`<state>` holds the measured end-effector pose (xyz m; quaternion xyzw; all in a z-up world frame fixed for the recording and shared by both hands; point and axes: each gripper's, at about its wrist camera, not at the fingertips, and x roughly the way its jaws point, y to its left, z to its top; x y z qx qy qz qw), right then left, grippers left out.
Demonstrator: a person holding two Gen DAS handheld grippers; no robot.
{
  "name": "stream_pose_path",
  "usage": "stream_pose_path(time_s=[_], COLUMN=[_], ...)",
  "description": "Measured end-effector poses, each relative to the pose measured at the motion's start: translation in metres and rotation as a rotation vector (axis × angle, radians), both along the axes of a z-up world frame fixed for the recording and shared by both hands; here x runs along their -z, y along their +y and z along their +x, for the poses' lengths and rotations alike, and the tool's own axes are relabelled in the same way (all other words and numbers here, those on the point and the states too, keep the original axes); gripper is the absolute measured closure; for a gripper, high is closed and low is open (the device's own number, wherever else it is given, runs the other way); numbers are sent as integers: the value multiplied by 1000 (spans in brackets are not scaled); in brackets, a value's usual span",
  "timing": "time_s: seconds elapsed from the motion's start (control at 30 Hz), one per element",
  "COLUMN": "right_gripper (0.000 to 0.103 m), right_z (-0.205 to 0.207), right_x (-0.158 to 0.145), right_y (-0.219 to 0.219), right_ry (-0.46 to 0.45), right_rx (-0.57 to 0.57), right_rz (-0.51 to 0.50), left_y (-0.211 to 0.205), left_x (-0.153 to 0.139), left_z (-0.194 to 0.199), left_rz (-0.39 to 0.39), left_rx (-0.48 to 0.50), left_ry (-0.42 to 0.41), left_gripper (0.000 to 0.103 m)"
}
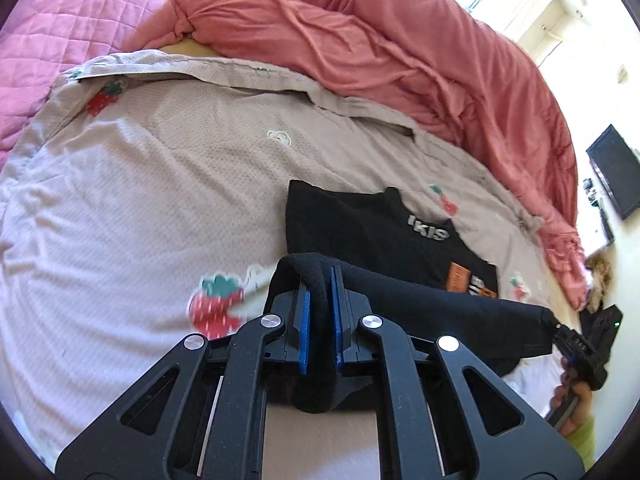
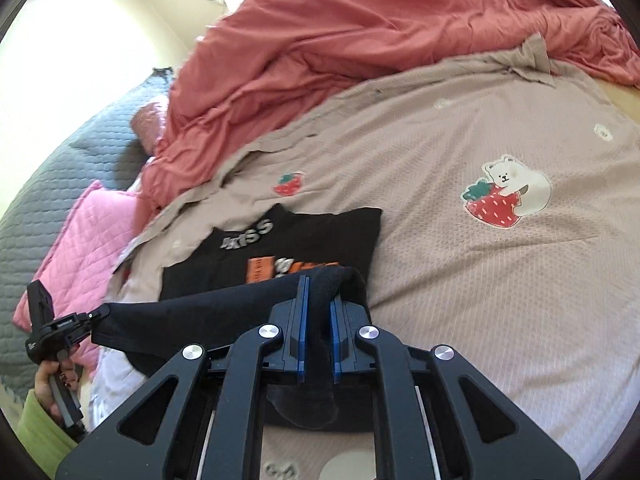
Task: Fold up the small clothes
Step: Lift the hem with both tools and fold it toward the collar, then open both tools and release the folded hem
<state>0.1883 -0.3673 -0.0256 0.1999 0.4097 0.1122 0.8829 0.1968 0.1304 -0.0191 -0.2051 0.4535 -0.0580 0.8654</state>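
A small black T-shirt with white lettering and an orange patch lies on the beige strawberry-print bedspread. Its near hem is lifted and stretched taut between both grippers. My left gripper is shut on one hem corner, fabric bunched between the blue pads. My right gripper is shut on the other corner. In the right wrist view the shirt lies ahead, and the left gripper shows at the far left, pinching the hem. In the left wrist view the right gripper shows at the far right.
A rumpled coral duvet lies piled along the far side of the bed. A pink quilted pillow and grey quilt lie to the left in the right wrist view. A dark screen stands beyond the bed's edge.
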Motion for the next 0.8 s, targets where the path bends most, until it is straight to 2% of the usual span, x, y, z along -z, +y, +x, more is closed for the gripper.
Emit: stream_pose_path(time_s=[0.1, 0.17, 0.23, 0.33, 0.43, 0.5, 0.53, 0.57, 0.6, 0.63, 0.7, 0.77, 0.8], right_gripper=[95, 95, 95, 93, 90, 87, 85, 65, 30, 25, 34, 34, 34], right_z=[12, 17, 17, 17, 17, 17, 18, 18, 16, 15, 10, 6, 2], right_x=[18, 37, 51, 49, 41, 40, 40, 40, 39, 37, 28, 14, 5], right_y=[0, -3, -11, -20, -18, -17, -16, -16, -17, -20, -28, -25, -18], right_ry=[21, 59, 103, 107, 100, 118, 122, 131, 145, 147, 108, 49, -5], right_rx=[1, 8, 17, 14, -12, -18, -21, -8, 40, 70, 83, 67, 25], right_rz=[-30, -50, -9, 37, 22, 13, 9, -23, -111, -162, -171, -183, -207], left_y=[-3, 0, 4, 11, 21, 22, 20, 17, 12, 6, -8, -25, -36], left_x=[20, 39, 51, 46, 31, 15, 11, 5, -1, -4, -5, 2, 7], left_z=[15, 22, 23, 17, 4, -7, -11, -18, -26, -33, -44, -56, -60], left_rz=[23, 22, 16, 41, 48, 113, 122, 129, 139, 141, 132, 117, 128], left_rx=[-11, -31, -43, -58, -82, -90, -84, -70, -56, -36, -5, 46, 73], left_ry=[16, 59, 82, 61, 22, -5, -16, -30, -45, -53, -50, -35, -23], left_gripper=[100, 99, 97, 72, 71, 72, 72, 72, 72, 72, 72, 72, 72])
